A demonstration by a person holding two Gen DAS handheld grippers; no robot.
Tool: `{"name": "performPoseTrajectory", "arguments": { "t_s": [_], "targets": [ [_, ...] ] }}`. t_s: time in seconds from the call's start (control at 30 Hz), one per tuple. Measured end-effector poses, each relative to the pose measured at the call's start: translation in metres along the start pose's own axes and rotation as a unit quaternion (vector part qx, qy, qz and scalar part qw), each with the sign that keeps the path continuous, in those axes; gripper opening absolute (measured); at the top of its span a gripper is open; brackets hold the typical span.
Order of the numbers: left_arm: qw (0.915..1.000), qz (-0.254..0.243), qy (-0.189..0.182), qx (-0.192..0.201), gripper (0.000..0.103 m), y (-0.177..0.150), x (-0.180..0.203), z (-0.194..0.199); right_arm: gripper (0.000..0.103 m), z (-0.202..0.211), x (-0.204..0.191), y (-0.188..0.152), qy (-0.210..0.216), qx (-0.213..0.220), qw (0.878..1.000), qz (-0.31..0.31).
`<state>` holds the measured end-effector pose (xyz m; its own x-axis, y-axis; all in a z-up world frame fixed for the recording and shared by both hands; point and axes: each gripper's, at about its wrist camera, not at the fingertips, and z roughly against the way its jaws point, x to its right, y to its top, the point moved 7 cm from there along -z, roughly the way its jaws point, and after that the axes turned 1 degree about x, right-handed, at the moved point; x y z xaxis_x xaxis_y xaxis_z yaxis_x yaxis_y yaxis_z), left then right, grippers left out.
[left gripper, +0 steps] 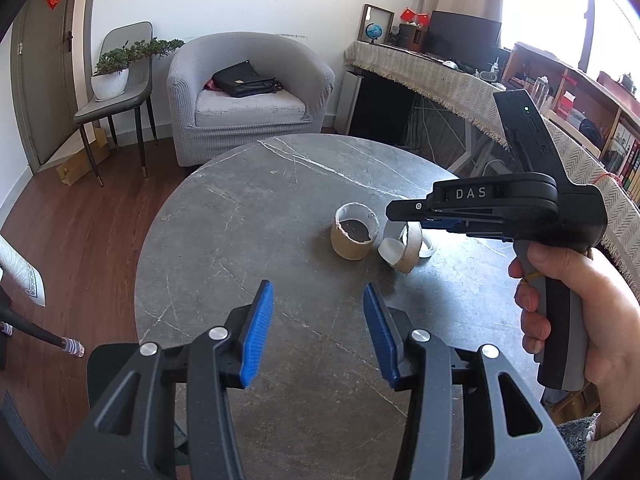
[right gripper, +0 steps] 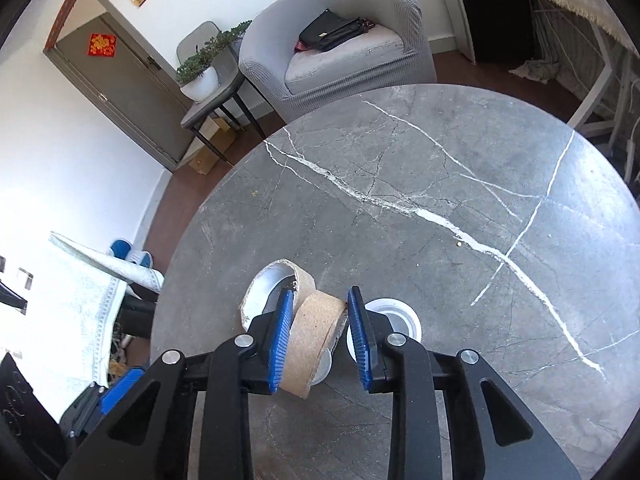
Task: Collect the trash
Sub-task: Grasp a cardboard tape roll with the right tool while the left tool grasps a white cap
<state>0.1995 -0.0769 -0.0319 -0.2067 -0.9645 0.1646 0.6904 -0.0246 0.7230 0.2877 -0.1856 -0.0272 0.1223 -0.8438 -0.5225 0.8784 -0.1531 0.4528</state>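
Two empty cardboard tape cores and white plastic caps lie on a round grey marble table (left gripper: pixel 248 216). One core (left gripper: pixel 354 232) stands upright. The other core (right gripper: pixel 314 340) lies tilted on its side between my right gripper's (right gripper: pixel 320 336) open blue pads; the left pad (right gripper: pixel 280 340) touches it, the right pad stands just off it. A white cap (right gripper: pixel 394 320) sits right of that core. My right gripper also shows in the left wrist view (left gripper: pixel 404 220) over the tilted core (left gripper: pixel 410 246). My left gripper (left gripper: pixel 318 328) is open and empty above the table's near side.
A grey armchair (left gripper: pixel 248 96) with a black bag (left gripper: pixel 244 80) stands behind the table. A chair with a potted plant (left gripper: pixel 116 68) is at the left. A cloth-covered desk (left gripper: pixel 440 76) and bookshelf run along the right. Slippers (right gripper: pixel 132 254) lie on the floor.
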Motion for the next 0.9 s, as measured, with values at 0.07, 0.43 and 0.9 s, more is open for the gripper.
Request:
{"name": "performPoseTrajectory", "arguments": {
  "t_s": [0.07,0.43,0.9],
  "targets": [
    [1.0,0.001,-0.004,-0.003,0.05,0.0,0.002,-0.004,0.028,0.001,0.006,-0.001,0.023,0.002,1.0,-0.019],
    [0.9992,-0.005,-0.029,-0.025,0.056,-0.003,0.032,-0.03,0.029,0.012,0.02,-0.002,0.179,0.017,0.979,-0.098],
    [0.9984,-0.01,-0.038,-0.041,0.062,-0.007,0.059,-0.058,0.029,0.024,0.025,0.001,0.284,0.024,0.948,-0.138]
  ]
}}
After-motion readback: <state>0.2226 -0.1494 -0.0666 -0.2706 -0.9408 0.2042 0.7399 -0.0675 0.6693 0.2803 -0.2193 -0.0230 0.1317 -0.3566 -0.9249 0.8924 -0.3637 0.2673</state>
